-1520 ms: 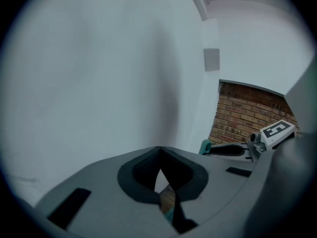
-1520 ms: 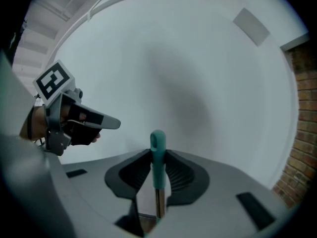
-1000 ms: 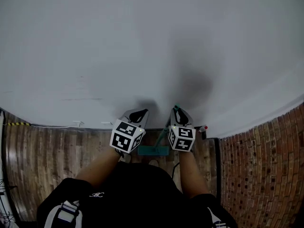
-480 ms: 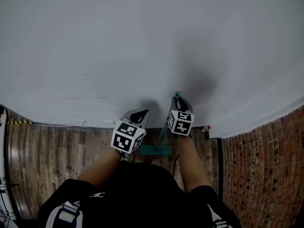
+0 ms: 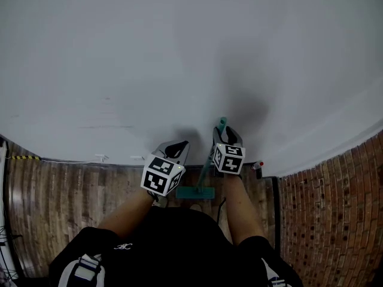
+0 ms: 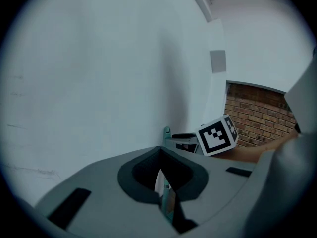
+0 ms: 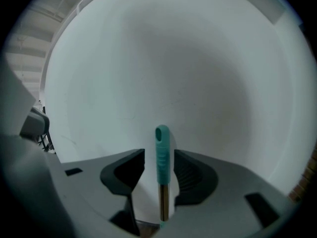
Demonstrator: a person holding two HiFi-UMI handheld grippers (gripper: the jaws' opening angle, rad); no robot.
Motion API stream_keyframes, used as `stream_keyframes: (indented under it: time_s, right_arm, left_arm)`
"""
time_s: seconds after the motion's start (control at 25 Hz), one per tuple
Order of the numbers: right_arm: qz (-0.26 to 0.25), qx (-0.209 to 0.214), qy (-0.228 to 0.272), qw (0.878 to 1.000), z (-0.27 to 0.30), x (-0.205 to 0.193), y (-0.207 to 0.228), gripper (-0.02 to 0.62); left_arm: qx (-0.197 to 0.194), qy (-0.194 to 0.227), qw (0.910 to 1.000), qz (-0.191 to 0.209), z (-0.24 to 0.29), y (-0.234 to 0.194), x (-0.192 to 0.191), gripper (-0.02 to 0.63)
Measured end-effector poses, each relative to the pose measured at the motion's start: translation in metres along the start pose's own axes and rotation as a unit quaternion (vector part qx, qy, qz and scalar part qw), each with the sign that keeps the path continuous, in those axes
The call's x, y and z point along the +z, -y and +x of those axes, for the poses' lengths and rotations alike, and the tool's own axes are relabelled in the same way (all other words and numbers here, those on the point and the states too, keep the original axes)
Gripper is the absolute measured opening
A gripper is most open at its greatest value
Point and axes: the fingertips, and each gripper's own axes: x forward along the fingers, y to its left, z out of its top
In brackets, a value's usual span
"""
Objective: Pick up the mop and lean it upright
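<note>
The mop stands upright with its teal grip (image 5: 222, 124) against the white wall and its teal head (image 5: 195, 192) on the wooden floor. My right gripper (image 5: 225, 133) is at the top of the handle. In the right gripper view the teal grip (image 7: 162, 152) stands between the pads of the right gripper (image 7: 159, 165). Its jaws are opening, and a gap shows beside the grip. My left gripper (image 5: 177, 146) hangs to the left of the pole, apart from it. The left gripper (image 6: 161, 182) has its jaws closed to a thin slit with nothing in them.
The white wall (image 5: 179, 52) fills the space ahead. A brick wall (image 5: 335, 202) rises at the right, beyond a dark post (image 5: 277, 202). A small red-capped object (image 5: 257, 163) sits at the wall's foot. Yellow-black tape (image 5: 18, 156) lies at the far left.
My right gripper has slid up the mop handle toward its top. The left gripper has barely moved, and the mop stays against the wall.
</note>
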Motion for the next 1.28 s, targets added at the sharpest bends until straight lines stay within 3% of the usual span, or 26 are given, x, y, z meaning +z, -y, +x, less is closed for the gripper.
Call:
stream_keyframes:
  time_s: [0.08, 0.2, 0.24, 0.4, 0.72, 1.28]
  right_arm:
    - [-0.001, -0.013, 0.014, 1.000, -0.013, 0.004, 0.001, 0.174]
    - [-0.002, -0.052, 0.063, 0.997, -0.043, 0.023, 0.007, 0.024]
    - [0.003, -0.060, 0.081, 0.995, -0.055, 0.030, 0.009, 0.015]
    - [0.034, -0.081, 0.115, 0.989, -0.101, 0.048, 0.020, 0.014]
    - [0.041, -0.120, 0.110, 0.986, -0.169, 0.037, 0.032, 0.012]
    - [0.068, -0.137, 0.093, 0.984, -0.196, 0.019, 0.024, 0.012]
  left_arm:
    - [-0.003, -0.001, 1.0000, 0.000, 0.002, 0.000, 0.000, -0.008]
    - [-0.011, -0.002, 0.9999, 0.001, 0.006, 0.003, -0.001, -0.008]
    - [-0.015, -0.002, 0.9999, 0.002, 0.007, 0.006, -0.001, -0.008]
    - [-0.033, 0.004, 0.9994, 0.008, 0.013, 0.016, 0.004, -0.008]
    - [-0.078, 0.037, 0.9961, 0.020, 0.021, 0.045, 0.028, -0.008]
    - [-0.124, 0.042, 0.9907, 0.035, 0.014, 0.070, 0.031, -0.008]
